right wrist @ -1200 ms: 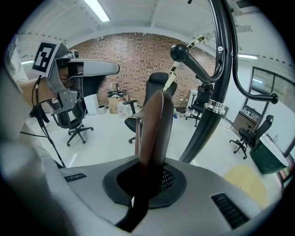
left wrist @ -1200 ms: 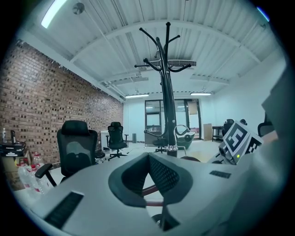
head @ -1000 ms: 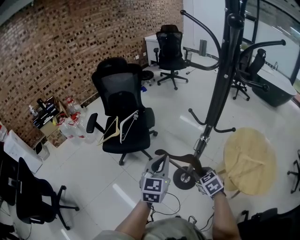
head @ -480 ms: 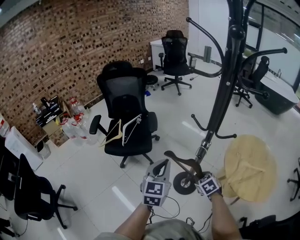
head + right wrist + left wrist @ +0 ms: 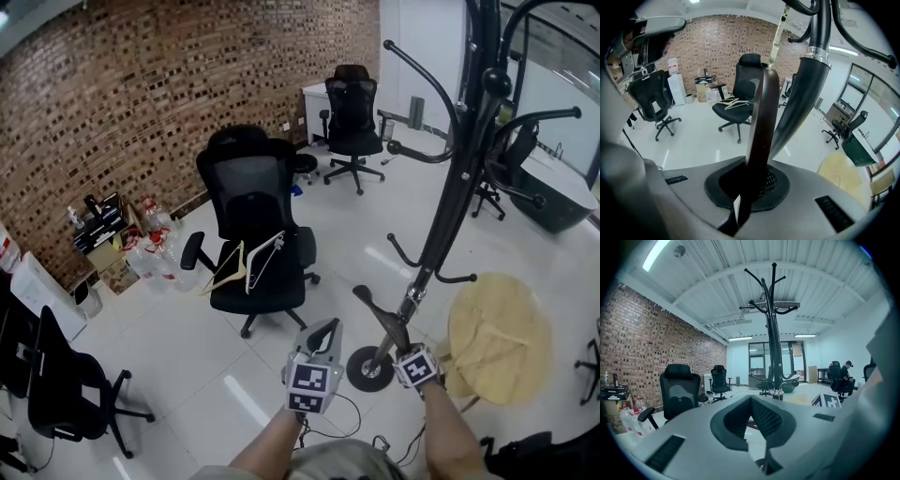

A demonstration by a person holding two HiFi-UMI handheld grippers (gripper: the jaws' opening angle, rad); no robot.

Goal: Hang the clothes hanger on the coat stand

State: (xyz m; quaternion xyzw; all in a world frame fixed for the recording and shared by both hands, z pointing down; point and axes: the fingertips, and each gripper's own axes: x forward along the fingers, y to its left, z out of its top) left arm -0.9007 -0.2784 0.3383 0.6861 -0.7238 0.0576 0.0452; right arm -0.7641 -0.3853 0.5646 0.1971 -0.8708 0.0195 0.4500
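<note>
Down by the foot of the tall black metal coat stand [image 5: 464,169], one change in the last second. The dark brown wooden clothes hanger [image 5: 761,122] lay roughly level, reaching across towards my left gripper [image 5: 319,339]. It now tilts steeply, free end raised and clear of that gripper. I read this as lining up for the lift, not a hang. The hanger is low beside the pole, just above the round base, below the short lower hooks and well below the long curved upper arms. The task step itself is not done yet. My right gripper [image 5: 405,345] has its jaws clamped tight on the lower part of the hanger's wooden bar. The wood runs straight up out of the pads, close alongside the pole. The brass-coloured hook shank shows at the top of the right gripper view. The wide-angle distortion is heavy there, so I can't tell how near the hook is to any arm of the stand. My left gripper's jaws look closed together with nothing between them, and it touches nothing. Two pale hangers [image 5: 246,262] sit untouched on the black mesh office chair [image 5: 248,187]. The round light wooden table [image 5: 497,328] is just beyond the stand base.
</note>
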